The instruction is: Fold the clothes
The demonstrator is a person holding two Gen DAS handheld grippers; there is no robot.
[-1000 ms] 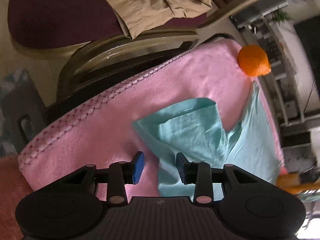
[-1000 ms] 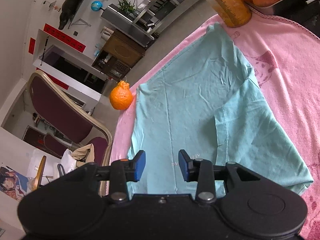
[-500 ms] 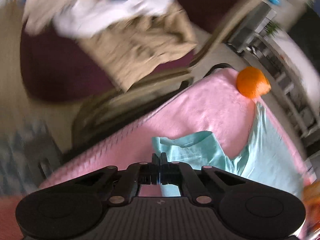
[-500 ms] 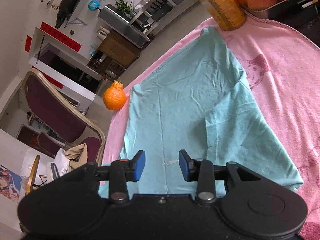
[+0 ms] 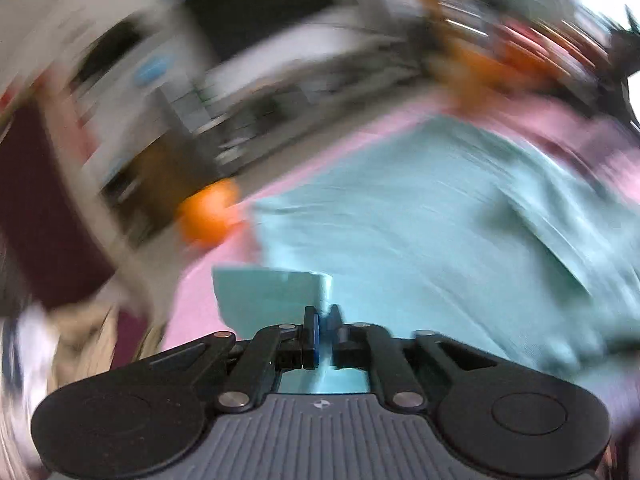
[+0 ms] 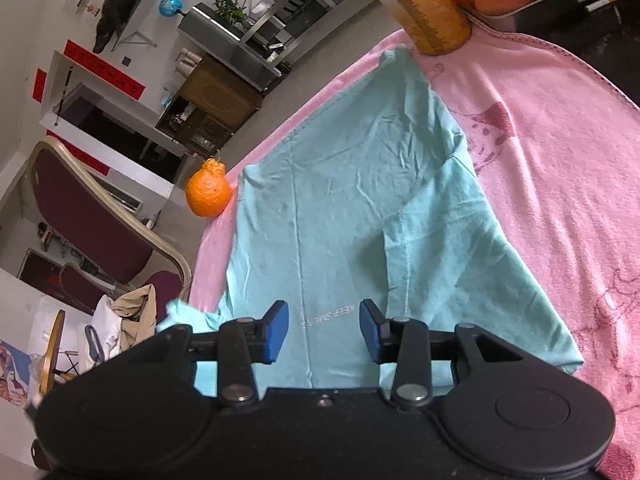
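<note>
A teal T-shirt [image 6: 352, 200] lies flat on a pink blanket [image 6: 552, 160]. In the blurred left wrist view the same T-shirt [image 5: 400, 240] fills the right half, and one of its sleeves [image 5: 264, 292] stands lifted and folded just ahead of my left gripper [image 5: 325, 316]. A strip of teal cloth sits in the narrow gap between that gripper's fingers, and its jaws are opening. My right gripper [image 6: 324, 328] hovers open over the shirt's near end with nothing pinched, its jaws widening slightly. The lifted sleeve [image 6: 180, 316] shows blurred at the right wrist view's left edge.
A knobbly orange [image 6: 208, 194] rests at the blanket's far left corner, beside the shirt. A yellow-orange bottle [image 6: 424, 4] and a grey tray [image 6: 540, 6] of oranges stand at the far end. A maroon chair [image 6: 80, 208] with piled clothes [image 6: 132, 316] stands left of the table.
My left gripper shut on the teal sleeve, then swung and rolled sharply, carrying the sleeve toward the shirt's body. The right gripper stayed put, its jaws a little wider.
</note>
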